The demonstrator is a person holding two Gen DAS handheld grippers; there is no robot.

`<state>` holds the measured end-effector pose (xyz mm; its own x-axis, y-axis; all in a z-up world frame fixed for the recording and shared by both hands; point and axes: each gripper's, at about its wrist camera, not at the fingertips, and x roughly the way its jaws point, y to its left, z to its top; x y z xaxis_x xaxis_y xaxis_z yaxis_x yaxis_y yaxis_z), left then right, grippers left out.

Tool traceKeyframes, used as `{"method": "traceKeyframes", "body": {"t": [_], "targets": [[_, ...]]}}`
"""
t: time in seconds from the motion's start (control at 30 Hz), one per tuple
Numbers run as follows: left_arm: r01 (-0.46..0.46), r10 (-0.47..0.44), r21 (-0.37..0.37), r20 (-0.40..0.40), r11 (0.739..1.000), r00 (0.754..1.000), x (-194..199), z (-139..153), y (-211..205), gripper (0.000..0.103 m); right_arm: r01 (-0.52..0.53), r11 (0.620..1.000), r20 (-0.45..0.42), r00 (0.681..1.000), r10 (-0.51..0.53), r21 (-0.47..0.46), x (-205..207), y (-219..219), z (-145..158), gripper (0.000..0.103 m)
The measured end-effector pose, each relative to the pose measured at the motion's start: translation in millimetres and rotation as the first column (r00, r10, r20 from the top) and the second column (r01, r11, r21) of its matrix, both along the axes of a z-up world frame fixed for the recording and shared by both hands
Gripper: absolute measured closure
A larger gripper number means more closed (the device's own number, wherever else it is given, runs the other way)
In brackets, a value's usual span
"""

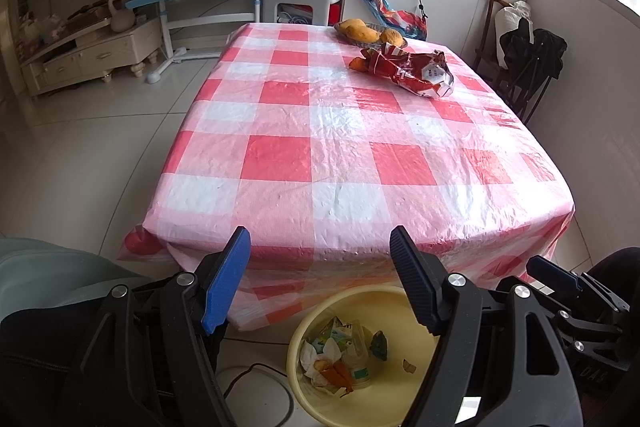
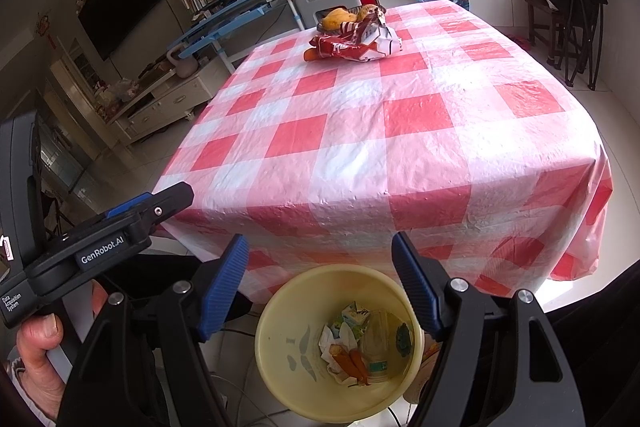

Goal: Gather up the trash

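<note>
Both your tools, left tool (image 1: 320, 281) and right tool (image 2: 320, 281), hang released and empty over the bin (image 2: 280, 379); wrapper (image 1: 416, 73) lies at 1 o'clock, far tabletop (image 1: 320, 147) end, long axis crosswise, neither tool clearly nearer.

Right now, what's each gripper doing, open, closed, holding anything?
Left gripper: open, holding nothing.
Right gripper: open, holding nothing.
</note>
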<state>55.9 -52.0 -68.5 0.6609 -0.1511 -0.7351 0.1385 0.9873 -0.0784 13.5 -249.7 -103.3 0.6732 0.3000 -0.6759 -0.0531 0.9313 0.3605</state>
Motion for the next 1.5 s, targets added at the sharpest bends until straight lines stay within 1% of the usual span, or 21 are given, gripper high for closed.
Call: {"method": "traceKeyframes", "body": {"t": [0.6,0.8,0.9,1.03,1.2,1.33,1.5], "targets": [[-0.001,0.001,-0.005,0.002,1.000,1.000,0,-1,4,0.034,-0.001,1.000,-0.002,1.000,0.001,-0.007,1,0,0,0.030],[-0.008,0.008,-0.017,0.003,1.000,1.000,0,1,2,0.034,0.012,0.999,0.001,1.000,-0.012,0.039,4,-11,3,0.030],[-0.016,0.016,-0.031,0.006,0.999,1.000,1,3,2,0.034,0.009,0.999,0.010,1.000,-0.010,0.040,12,-13,10,0.030],[-0.045,0.046,-0.075,0.005,0.996,0.999,7,8,10,0.034,0.003,1.000,0.048,0.999,-0.005,0.023,31,-22,30,0.030],[-0.080,0.084,-0.110,0.026,0.991,0.996,18,20,25,0.034,0.003,1.000,0.083,0.997,-0.002,-0.012,71,-39,52,0.027],[-0.066,0.070,-0.100,0.034,0.993,0.997,36,27,19,0.033,0.004,0.999,0.073,0.997,-0.001,-0.044,116,-49,57,0.026],[-0.027,0.029,-0.051,0.044,0.998,0.999,78,36,7,0.033,0.027,1.000,0.015,1.000,-0.027,0.006,180,-62,42,0.026]]}}
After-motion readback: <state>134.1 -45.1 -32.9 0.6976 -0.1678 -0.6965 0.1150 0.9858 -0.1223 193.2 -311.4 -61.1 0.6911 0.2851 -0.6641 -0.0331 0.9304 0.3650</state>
